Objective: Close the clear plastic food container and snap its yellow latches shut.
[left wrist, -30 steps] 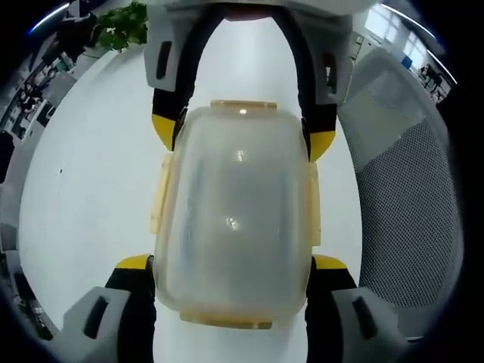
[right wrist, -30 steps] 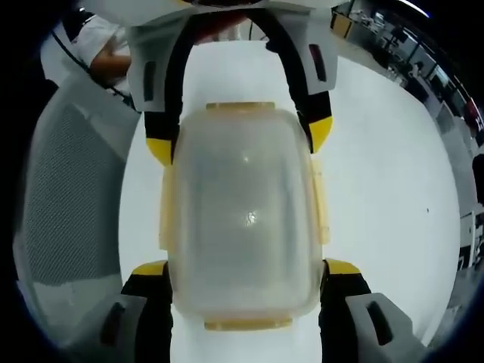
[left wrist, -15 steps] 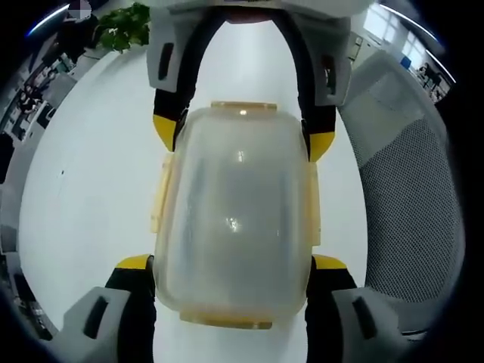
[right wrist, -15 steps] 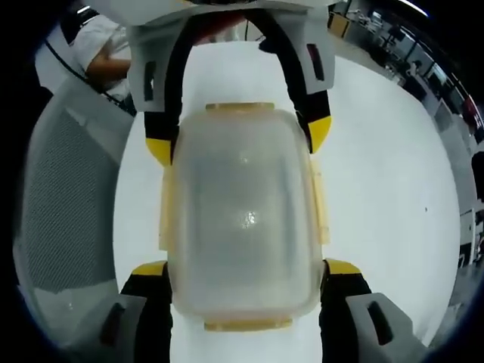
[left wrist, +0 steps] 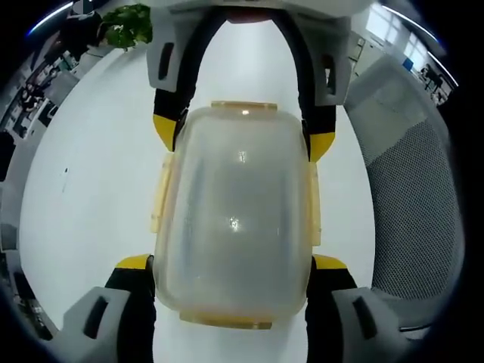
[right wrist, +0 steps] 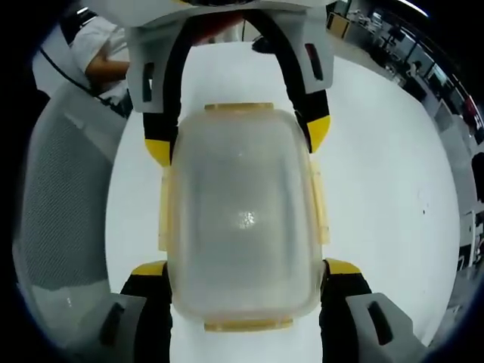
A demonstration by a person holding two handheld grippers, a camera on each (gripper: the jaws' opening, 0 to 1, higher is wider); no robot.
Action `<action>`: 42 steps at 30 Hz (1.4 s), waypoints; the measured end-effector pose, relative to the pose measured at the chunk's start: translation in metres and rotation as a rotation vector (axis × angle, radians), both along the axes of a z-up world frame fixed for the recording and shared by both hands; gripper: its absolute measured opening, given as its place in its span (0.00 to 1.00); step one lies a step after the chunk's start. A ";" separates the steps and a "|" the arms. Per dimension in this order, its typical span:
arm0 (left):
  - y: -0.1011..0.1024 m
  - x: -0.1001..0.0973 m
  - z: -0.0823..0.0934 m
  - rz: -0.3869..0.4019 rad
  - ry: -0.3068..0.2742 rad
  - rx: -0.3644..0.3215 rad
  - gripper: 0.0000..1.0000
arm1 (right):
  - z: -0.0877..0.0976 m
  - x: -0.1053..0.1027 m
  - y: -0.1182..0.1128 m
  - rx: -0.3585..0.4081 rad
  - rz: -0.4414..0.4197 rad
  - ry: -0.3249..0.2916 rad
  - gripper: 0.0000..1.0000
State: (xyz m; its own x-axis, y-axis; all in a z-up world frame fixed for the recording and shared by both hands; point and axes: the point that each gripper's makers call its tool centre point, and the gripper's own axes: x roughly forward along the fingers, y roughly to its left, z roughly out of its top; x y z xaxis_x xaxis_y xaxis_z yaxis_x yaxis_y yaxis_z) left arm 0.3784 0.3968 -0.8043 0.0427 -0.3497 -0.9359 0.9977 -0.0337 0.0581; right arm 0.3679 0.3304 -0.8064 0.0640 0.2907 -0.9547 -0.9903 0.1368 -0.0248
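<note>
Almost nothing had moved between the earlier frames and this moment: only the background slid slightly, so the hands had merely drifted while the left tongs (left wrist: 232, 261) and the right tongs (right wrist: 246, 265) kept the clear container (left wrist: 233, 215) clenched from opposite ends. With its lid on and the yellow latches (left wrist: 159, 195) lying flat along its sides, the closing looked done or nearly so, though I could not tell whether each latch had clicked. Beneath it lay the white bench (left wrist: 91, 174), with a grey mesh chair (left wrist: 412, 197), a green plant (left wrist: 128, 23) and a person's sleeve (right wrist: 94, 45) beyond.
</note>
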 end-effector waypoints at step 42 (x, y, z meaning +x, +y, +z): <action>-0.003 0.056 0.001 0.000 -0.005 -0.009 0.82 | 0.000 0.055 -0.003 -0.011 -0.016 -0.003 0.82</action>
State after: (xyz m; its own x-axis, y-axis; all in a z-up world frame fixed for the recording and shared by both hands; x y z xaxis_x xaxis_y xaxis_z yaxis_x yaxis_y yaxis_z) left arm 0.4341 0.3939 -0.8031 0.0475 -0.3581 -0.9325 0.9974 -0.0331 0.0635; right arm 0.4230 0.3278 -0.8062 0.0718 0.2791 -0.9576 -0.9879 0.1523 -0.0297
